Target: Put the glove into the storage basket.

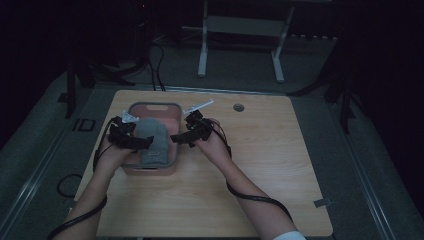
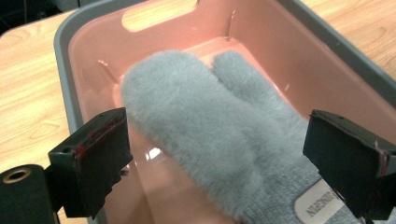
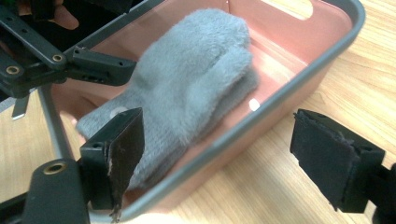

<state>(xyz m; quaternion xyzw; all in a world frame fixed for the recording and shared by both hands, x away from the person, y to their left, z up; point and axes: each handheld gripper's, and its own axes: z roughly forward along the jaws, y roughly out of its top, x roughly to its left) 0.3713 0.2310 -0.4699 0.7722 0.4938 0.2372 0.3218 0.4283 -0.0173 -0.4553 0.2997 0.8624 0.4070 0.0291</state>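
Left hand-held gripper (image 2: 224,163): jaws wide apart, empty, over the bin's left rim.
Fluffy grey knitted mittens (image 2: 219,126): stacked inside the pink plastic bin with grey rim (image 1: 176,131), near the wooden bench's (image 1: 260,150) back-left corner.
Right hand-held gripper (image 3: 224,161): jaws spread, holding nothing, beside the right rim.
Advice: probably lift both clear without snagging fleece.

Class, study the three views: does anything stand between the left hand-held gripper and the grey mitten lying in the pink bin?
Nothing visible does. The left hand-held gripper is open, its jaws either side of the grey mitten without pressing it. The pink bin is open-topped.
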